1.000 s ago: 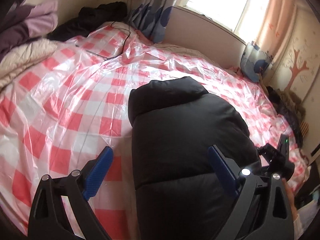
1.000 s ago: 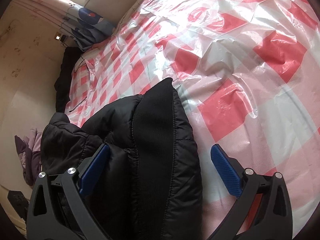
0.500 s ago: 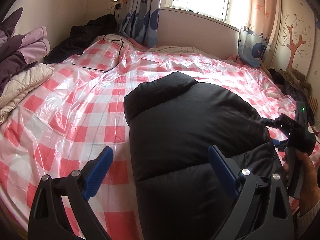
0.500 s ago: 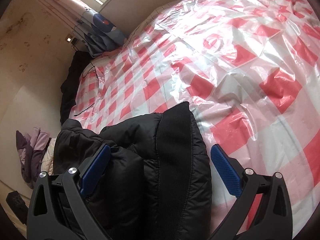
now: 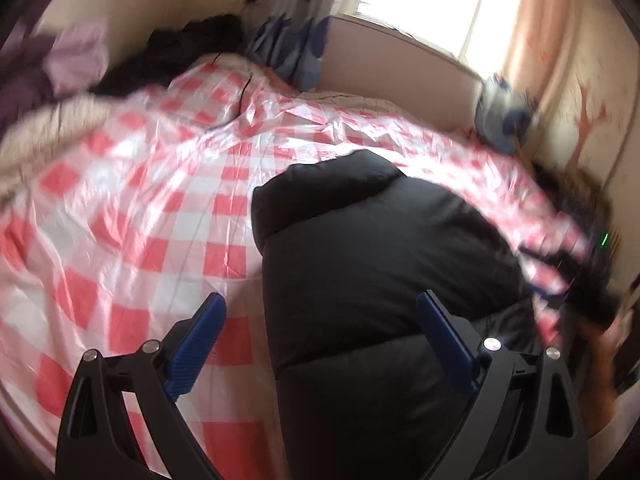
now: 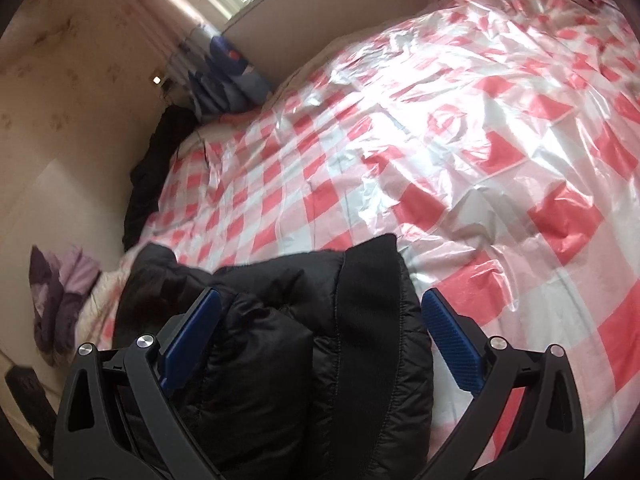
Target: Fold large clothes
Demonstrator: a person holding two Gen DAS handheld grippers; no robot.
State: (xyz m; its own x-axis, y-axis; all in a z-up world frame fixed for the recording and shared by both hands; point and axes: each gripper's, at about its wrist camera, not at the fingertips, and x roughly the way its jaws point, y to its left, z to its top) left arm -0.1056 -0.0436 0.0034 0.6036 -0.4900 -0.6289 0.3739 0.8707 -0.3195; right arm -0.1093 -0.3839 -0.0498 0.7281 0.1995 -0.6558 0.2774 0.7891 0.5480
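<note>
Two hand-held grippers, left hand-held gripper (image 5: 320, 336) and right hand-held gripper (image 6: 320, 330), hover with blue fingers spread, gripping nothing, above a folded black puffer jacket (image 5: 368, 264) lying on the red-and-white checked plastic-covered bed (image 5: 132, 208).

Right gripper (image 6: 320, 332) farther from jacket (image 6: 304, 344)

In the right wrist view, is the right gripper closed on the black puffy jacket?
No, the right gripper stands wide open, its blue fingers apart on either side of the black puffy jacket.

Jacket (image 5: 372, 280) on bed cover (image 5: 152, 208), near edge; curtain (image 5: 296, 44) behind bed; bedding pile (image 5: 48, 92) left.
</note>
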